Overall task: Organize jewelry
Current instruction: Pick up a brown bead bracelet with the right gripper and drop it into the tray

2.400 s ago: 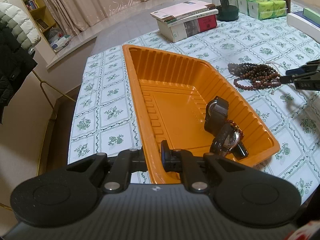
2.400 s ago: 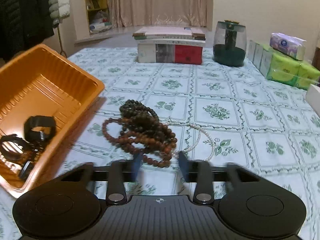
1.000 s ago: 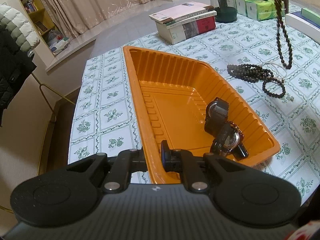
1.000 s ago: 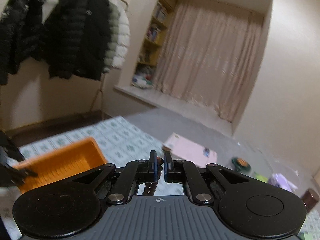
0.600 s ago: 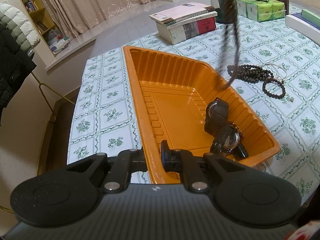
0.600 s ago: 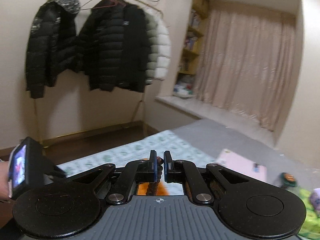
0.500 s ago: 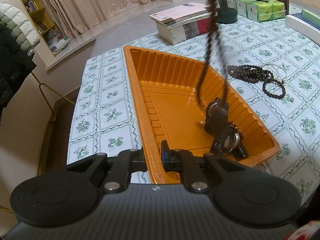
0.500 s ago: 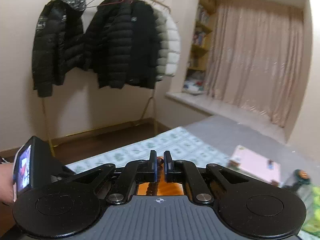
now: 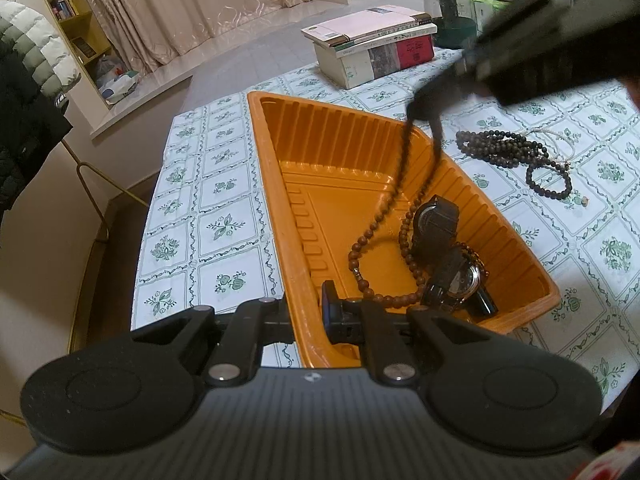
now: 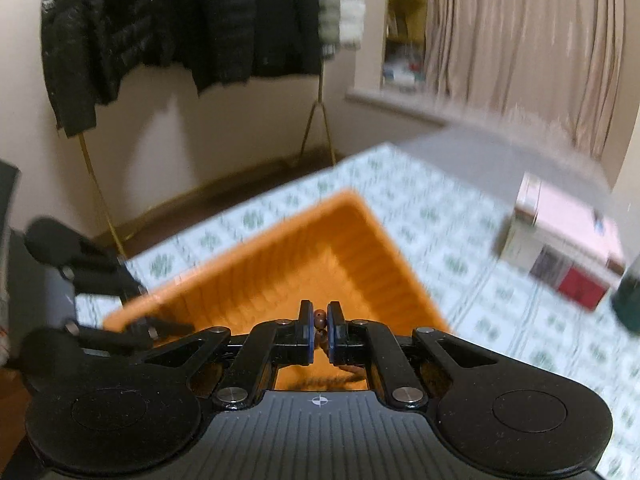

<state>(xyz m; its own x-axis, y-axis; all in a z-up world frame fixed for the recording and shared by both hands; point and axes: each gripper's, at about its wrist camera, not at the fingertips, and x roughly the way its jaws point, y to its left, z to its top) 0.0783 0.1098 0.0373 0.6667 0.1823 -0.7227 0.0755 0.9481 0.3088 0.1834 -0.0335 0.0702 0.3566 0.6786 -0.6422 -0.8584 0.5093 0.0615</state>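
Right wrist view motion-blurred: tray (image 10: 372,256), books (image 10: 568,248) and tablecloth (image 10: 460,216) smeared, pattern unreadable. Bead strand (image 10: 319,315) mostly hidden behind right gripper (image 10: 319,326); upper part blurred in left view, under the smeared gripper body cut by the frame edge. Watches (image 9: 448,256) overlap, count unclear.

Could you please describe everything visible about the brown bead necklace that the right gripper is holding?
The brown bead necklace is a long loop of small round reddish-brown beads that look wooden. The right gripper is shut on its top, a bead showing between the blue pads. From there two strands hang, blurred, into the orange tray. The lower end already lies curved on the tray floor, touching the black watches and passing near the left gripper, which clamps the tray's near rim.
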